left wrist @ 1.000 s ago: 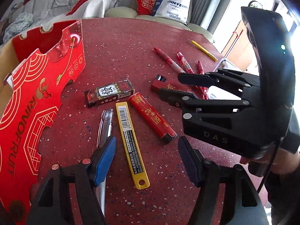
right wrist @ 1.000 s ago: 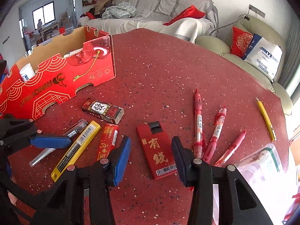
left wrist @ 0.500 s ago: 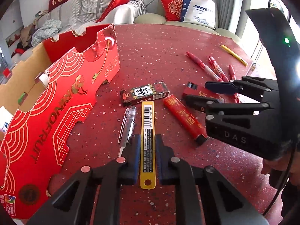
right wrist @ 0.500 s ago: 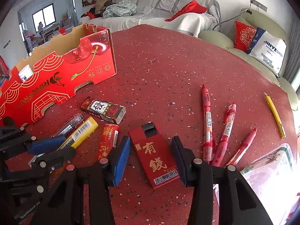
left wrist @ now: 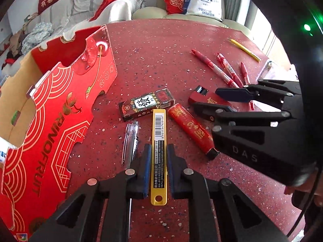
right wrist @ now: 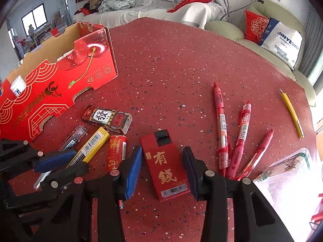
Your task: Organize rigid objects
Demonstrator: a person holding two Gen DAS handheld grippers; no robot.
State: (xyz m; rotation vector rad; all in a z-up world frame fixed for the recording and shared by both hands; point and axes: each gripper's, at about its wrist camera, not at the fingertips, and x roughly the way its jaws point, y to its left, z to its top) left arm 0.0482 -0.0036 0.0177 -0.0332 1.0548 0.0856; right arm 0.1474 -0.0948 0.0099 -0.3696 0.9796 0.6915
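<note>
My left gripper (left wrist: 158,151) is shut on a flat yellow blade case with a barcode (left wrist: 158,133), low over the red table; it also shows in the right wrist view (right wrist: 90,147). My right gripper (right wrist: 162,163) is open, its blue pads on either side of a flat red box with gold characters (right wrist: 165,165), apart from it. A red lighter (left wrist: 189,127), a clear pen (left wrist: 131,139) and a small dark printed box (left wrist: 146,103) lie beside the yellow case.
A red open cardboard box (left wrist: 50,117) stands at the left. Three red pens (right wrist: 234,139) and a yellow pen (right wrist: 291,113) lie at the right. A clear plastic tub (right wrist: 286,173) sits at the table's right edge. Sofas lie beyond the table.
My left gripper closed from wide open onto the yellow case and swung to face the cardboard box. My right gripper moved slightly forward around the red box, still open.
</note>
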